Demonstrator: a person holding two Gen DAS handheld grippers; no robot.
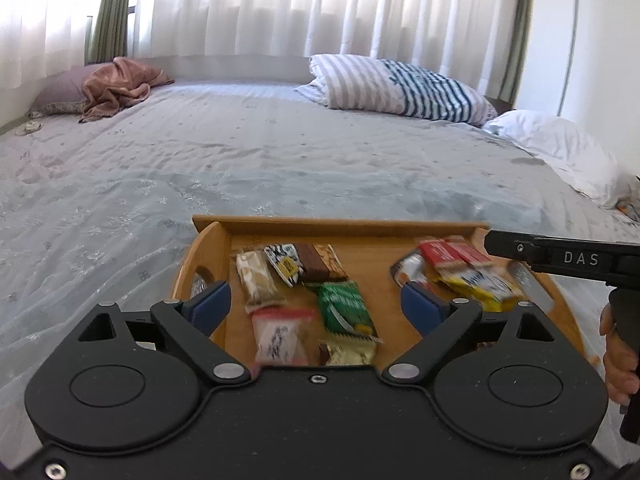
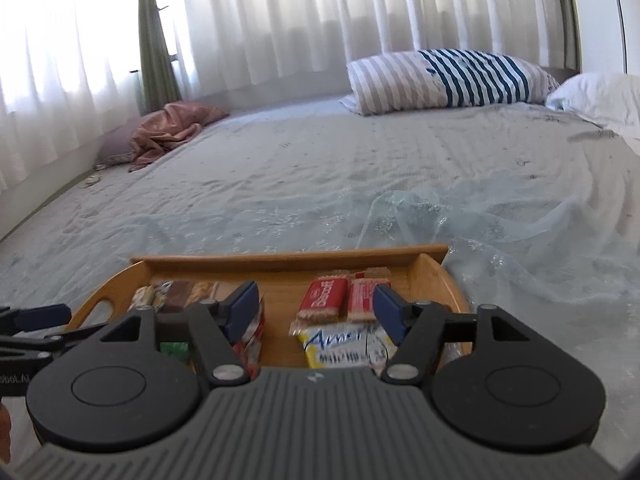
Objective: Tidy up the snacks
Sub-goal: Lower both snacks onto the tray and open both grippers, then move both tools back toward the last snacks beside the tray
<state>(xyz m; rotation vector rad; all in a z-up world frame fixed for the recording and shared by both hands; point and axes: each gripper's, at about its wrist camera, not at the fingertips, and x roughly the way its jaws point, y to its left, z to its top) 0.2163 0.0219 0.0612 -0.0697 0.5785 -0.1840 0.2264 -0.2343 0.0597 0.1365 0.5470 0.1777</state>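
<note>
A bed (image 1: 280, 152) with a pale cover holds a wooden tray (image 1: 340, 227) of wrapped snacks (image 1: 344, 308). The left gripper (image 1: 316, 300) and right gripper (image 2: 316, 308) hover above it, both wide apart and empty. The light, crinkly, slippery packets are probably best pinched across their flat middles.

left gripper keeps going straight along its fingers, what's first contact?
Probably the green snack packet in the wooden tray, centred between the open left gripper fingers. Depth is unclear; nothing sits nearer in that line.

1 wooden tray (image 1: 208, 248), approx 10 snack packs (image 1: 340, 308), 3 pillows (image 1: 400, 84)
</note>
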